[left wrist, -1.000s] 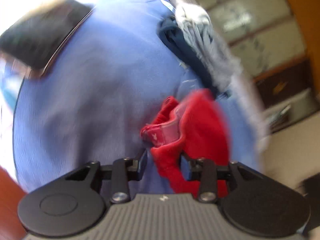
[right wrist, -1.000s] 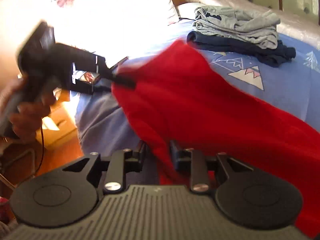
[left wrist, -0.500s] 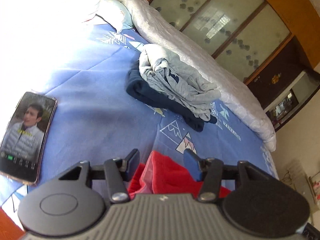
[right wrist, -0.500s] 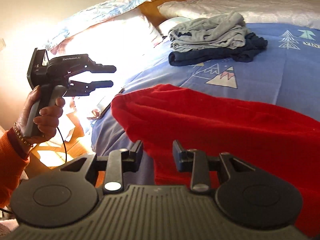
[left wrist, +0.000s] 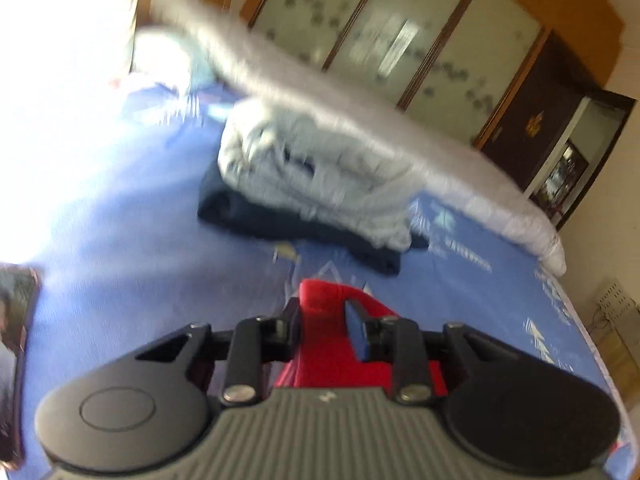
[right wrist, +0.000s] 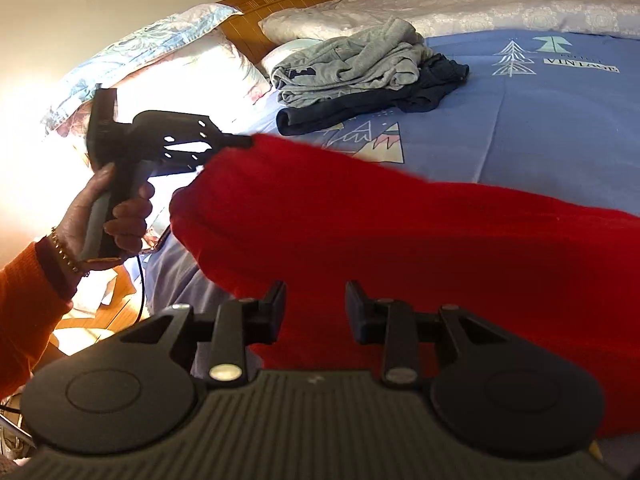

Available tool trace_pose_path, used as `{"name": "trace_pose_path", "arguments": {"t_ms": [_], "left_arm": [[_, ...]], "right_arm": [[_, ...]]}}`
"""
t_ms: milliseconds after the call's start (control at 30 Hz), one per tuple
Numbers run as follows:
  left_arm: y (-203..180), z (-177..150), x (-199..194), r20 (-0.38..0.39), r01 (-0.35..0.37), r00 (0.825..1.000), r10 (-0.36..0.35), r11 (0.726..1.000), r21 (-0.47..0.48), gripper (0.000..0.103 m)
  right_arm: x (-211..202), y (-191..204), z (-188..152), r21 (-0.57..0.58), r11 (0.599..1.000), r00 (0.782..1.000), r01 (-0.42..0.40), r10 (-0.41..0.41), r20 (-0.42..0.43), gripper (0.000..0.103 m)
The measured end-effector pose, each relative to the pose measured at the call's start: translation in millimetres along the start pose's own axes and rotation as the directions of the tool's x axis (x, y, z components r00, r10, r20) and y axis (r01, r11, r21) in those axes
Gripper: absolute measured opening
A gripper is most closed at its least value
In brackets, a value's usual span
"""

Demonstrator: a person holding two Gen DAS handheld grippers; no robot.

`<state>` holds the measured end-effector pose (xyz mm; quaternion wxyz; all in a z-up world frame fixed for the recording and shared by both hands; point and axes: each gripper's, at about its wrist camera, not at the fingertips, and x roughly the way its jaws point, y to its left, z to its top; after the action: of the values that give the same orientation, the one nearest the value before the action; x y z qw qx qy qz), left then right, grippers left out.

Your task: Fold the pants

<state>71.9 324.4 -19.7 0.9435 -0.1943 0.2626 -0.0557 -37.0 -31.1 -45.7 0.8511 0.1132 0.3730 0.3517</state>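
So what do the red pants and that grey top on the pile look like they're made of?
Red pants: probably fleece or brushed knit; the surface is matte and slightly fuzzy, and it drapes thickly in soft rolls. Grey top, lying on the dark garment: likely cotton jersey or sweatshirt knit; heathered, matte, with soft rumpled folds. Neither fibre can be confirmed by sight.

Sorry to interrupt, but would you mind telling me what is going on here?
A person is folding red pants on a blue bedsheet, with a handheld gripper in each hand. The left gripper is closing its jaws on one edge of the cloth. The right gripper has the pants between its jaws. Folded grey and navy clothes lie behind.
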Motion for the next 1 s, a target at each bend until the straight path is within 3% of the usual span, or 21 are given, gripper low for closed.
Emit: {"name": "trace_pose_path", "arguments": {"t_ms": [67,133,200,233,333,433,500,567,633,733,800,867,1000], "left_arm": [[-13,-9,-1,0.04,-0.076,0.997,0.073,0.992,0.096,0.024],[-9,-23,27,-0.059,-0.168,0.982,0.178,0.976,0.138,0.026],[5,-36,54,-0.191,-0.246,0.944,0.27,0.959,0.139,0.03],[13,-40,57,-0.229,-0.248,0.937,0.264,0.964,0.097,0.033],[28,-38,31,-0.197,-0.261,0.949,0.246,0.964,-0.056,0.055],[35,-30,4,-0.142,-0.285,0.954,0.263,0.944,-0.166,0.058],[42,-29,-21,-0.114,-0.264,0.963,0.242,0.93,-0.257,0.056],[34,-26,-38,-0.076,-0.228,0.974,0.215,0.933,-0.279,0.054],[8,-21,-43,-0.052,-0.165,0.986,0.157,0.956,-0.242,0.054],[-46,-25,-36,-0.063,0.01,0.998,-0.021,0.986,-0.164,0.054],[-82,-36,-21,-0.115,0.128,0.983,-0.142,0.985,-0.117,0.054],[-118,-55,5,-0.186,0.229,0.953,-0.239,0.971,-0.075,0.054],[-158,-99,38,-0.324,0.279,0.908,-0.265,0.96,-0.005,0.053]], "right_arm": [[7,-6,-3,0.025,1.0,1.0,0.006,-0.005,-0.023,0.036],[18,-14,-7,0.076,0.997,0.998,0.013,-0.008,-0.063,0.036],[17,-20,-9,0.112,0.994,0.998,-0.002,0.009,-0.064,0.036],[12,-19,-8,0.106,0.994,0.998,-0.001,0.007,-0.055,0.036],[-21,-23,-3,0.082,0.997,1.0,0.012,-0.013,0.021,0.036],[-64,-51,-5,0.17,0.983,0.992,0.062,-0.08,0.102,0.036],[-94,-77,-15,0.261,0.958,0.977,0.115,-0.157,0.146,0.036],[-124,-103,-27,0.371,0.917,0.957,0.147,-0.226,0.181,0.036],[-156,-128,-42,0.489,0.86,0.934,0.143,-0.281,0.222,0.036],[-199,-158,-65,0.622,0.772,0.884,0.128,-0.374,0.281,0.036],[-221,-173,-77,0.681,0.721,0.848,0.127,-0.436,0.303,0.036],[-237,-183,-87,0.724,0.679,0.819,0.119,-0.48,0.315,0.036],[-246,-190,-93,0.744,0.661,0.793,0.1,-0.504,0.341,0.034]]}}
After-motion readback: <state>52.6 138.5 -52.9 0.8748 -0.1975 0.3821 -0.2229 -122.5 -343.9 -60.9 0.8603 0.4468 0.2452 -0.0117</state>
